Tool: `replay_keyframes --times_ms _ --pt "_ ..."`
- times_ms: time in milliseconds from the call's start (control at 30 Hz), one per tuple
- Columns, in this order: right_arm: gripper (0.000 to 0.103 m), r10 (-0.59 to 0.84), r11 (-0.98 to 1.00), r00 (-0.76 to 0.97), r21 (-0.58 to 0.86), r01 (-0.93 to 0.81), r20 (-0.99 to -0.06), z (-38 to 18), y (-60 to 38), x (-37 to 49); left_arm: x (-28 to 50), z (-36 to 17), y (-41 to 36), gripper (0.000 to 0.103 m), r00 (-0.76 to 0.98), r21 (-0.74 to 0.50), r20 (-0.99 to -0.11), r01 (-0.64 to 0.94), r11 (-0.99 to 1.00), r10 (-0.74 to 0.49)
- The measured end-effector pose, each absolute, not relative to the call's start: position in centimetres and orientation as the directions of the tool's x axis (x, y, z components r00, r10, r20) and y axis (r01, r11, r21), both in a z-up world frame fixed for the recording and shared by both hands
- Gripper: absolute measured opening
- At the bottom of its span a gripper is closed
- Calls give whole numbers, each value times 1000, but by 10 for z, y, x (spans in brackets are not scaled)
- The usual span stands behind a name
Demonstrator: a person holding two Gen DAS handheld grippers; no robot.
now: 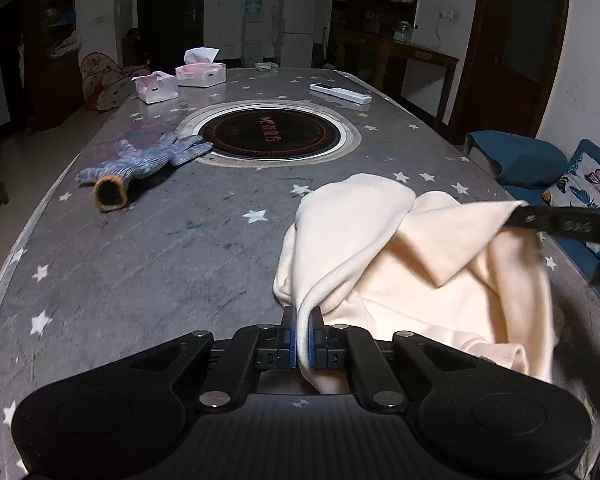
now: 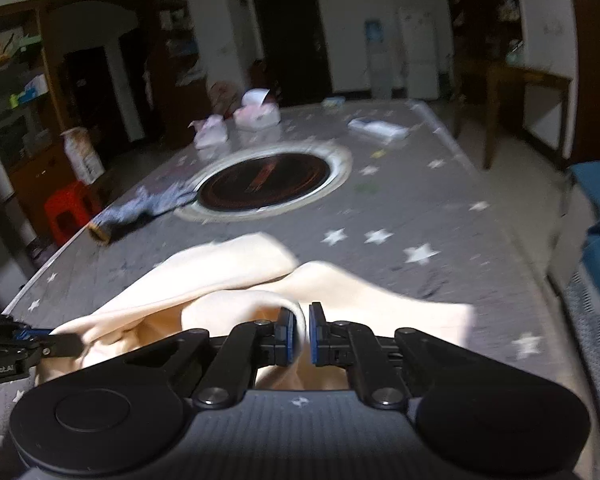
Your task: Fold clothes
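My left gripper is clamped on a fold of the cream-coloured soft fabric garment, the cloth pinched between the blue pads and hanging down past them toward the gripper body. From there the garment rises to the right in loose drapes, lifted partly off the grey star-patterned tabletop, its far edge resting on the table near the round black inset cooktop with a pale ring. In the left wrist view my right gripper enters from the right edge as a dark finger touching the upper corner of the cloth; most of it is cut off by the frame. Its own camera shows its jaws closed on a rolled edge of the same garment, a thin band of cream fabric between the pads, and my left gripper meeting the cloth at the far left. That view is motion-blurred, so the folds beneath are hard to read. Both grippers point forward along the table, roughly level, held well apart with the garment spanning between them. A blue-grey knitted work glove with a tan cuff lies off to the left, well apart from the garment.
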State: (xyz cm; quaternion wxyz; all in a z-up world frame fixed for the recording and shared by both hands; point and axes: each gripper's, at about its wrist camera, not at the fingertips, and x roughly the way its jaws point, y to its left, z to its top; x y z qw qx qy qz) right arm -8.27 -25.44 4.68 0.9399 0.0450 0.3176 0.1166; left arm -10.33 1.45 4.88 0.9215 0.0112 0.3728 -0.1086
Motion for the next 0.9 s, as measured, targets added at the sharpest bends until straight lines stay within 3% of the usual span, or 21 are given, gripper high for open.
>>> replay_keyframes --times_ms 467,733,833,900 --pt "6 1 994 842 95 59 -540 60 -324 -155 -149 39 46 6 682 -47 -715 170 984 -152" --pt "11 -37 982 771 120 146 -636 32 -351 -178 -174 34 56 6 653 -54 -741 177 983 -158" --pt "16 -21 982 755 129 140 -655 27 -354 -187 -178 37 59 14 650 -54 -742 183 982 -162" --pt "23 -9 982 760 136 128 -650 31 -356 -192 -179 41 58 33 660 -42 -734 191 981 -160"
